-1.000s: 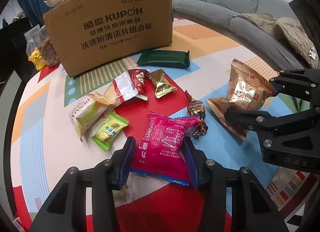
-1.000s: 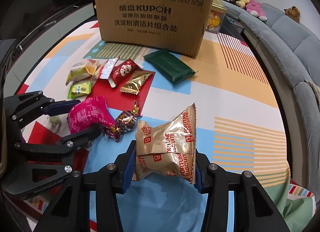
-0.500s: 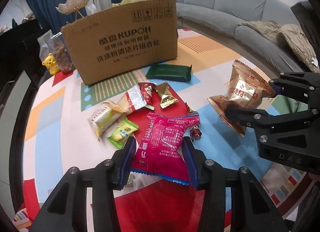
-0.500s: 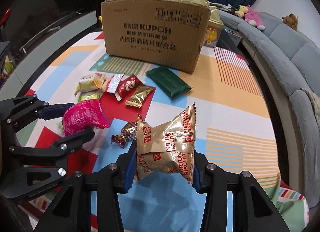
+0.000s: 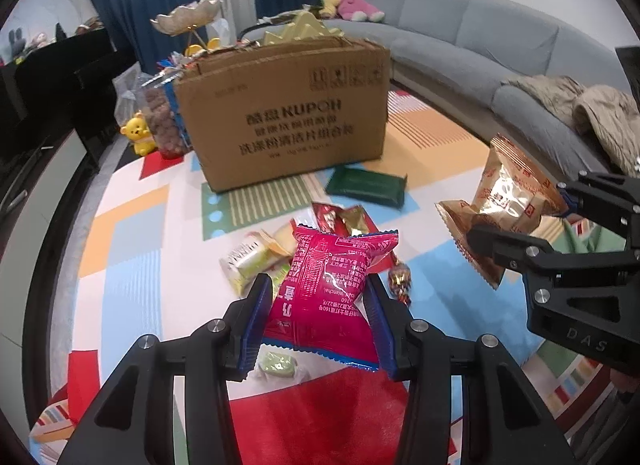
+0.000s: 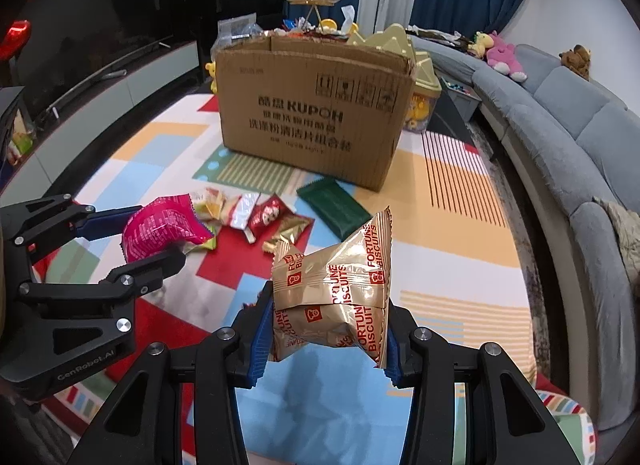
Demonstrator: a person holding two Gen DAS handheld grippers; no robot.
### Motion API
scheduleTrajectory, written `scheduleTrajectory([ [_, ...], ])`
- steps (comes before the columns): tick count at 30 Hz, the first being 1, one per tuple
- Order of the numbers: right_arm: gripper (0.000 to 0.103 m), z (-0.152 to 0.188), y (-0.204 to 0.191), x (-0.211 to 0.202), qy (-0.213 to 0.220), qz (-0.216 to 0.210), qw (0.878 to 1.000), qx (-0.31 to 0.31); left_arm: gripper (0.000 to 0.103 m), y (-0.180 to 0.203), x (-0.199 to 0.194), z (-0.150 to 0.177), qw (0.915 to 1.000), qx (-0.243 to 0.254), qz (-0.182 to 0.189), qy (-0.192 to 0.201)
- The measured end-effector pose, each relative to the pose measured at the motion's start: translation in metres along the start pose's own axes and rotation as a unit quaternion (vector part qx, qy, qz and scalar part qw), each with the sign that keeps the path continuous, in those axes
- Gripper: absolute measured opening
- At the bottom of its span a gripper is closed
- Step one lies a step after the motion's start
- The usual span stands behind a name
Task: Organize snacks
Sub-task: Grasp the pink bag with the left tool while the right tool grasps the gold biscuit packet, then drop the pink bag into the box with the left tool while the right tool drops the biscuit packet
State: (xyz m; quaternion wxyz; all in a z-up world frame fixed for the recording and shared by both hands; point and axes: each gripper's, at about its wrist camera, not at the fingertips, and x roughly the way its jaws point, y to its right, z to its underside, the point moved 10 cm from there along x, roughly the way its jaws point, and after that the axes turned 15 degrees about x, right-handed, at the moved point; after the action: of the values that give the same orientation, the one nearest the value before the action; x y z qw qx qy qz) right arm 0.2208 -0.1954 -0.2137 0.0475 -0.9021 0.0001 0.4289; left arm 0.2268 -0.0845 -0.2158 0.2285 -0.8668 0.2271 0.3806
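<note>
Item 1: pink snack packet [image 5: 326, 289]. Clamped in the left claw [image 5: 318, 321], pinched across its lower half, lifted clear of the desk [image 5: 132, 265]. Air-filled foil pillow: judged very light, soft, slick. Its contents are probably crushable, so a gentle pinch across the puffed middle suits it; the crimped end seams are a firmer hold.

Item 2: gold biscuit packet [image 6: 332, 297], marked "Fortune Biscuits". Clamped in the right claw [image 6: 326, 335], gripped at its lower part, held above the desk and tilted. Foil looks creased and crackly; likely light, fragile inside, prone to slipping if the grip loosens.

Item 3: cardboard box [image 6: 316, 117], open-topped, at the far side of the desk. Probable destination; stiff walls, rim above the remaining snacks.

Item 4: loose snacks on the desk: dark green packet [image 5: 366, 187] just in front of the box; a cluster of small wrappers [image 6: 248, 213] nearer the claws. All flat, thin, light; best taken by an edge or raised fold.
</note>
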Motion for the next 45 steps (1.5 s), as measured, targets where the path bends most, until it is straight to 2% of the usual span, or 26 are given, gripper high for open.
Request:
scheduleTrajectory([
  [10,0.046,-0.04,-0.003,-0.013,0.031,-0.006,0.999,0.013,0.046,-0.027,-0.017,-0.027,0.9991,-0.027,-0.027,0.019],
  [25,0.046,-0.12,-0.013,-0.024,0.083,-0.017,0.996,0.032,0.046,-0.082,-0.029,-0.091,0.9939,-0.057,-0.073,0.06],
  [32,0.046,-0.156,-0.014,-0.021,0.102,-0.016,0.994,0.043,0.046,-0.11,-0.03,-0.13,0.9907,-0.062,-0.089,0.082],
  [45,0.046,-0.219,-0.015,-0.009,0.124,-0.009,0.991,0.048,0.046,-0.149,-0.017,-0.189,0.9869,-0.079,-0.098,0.101],
])
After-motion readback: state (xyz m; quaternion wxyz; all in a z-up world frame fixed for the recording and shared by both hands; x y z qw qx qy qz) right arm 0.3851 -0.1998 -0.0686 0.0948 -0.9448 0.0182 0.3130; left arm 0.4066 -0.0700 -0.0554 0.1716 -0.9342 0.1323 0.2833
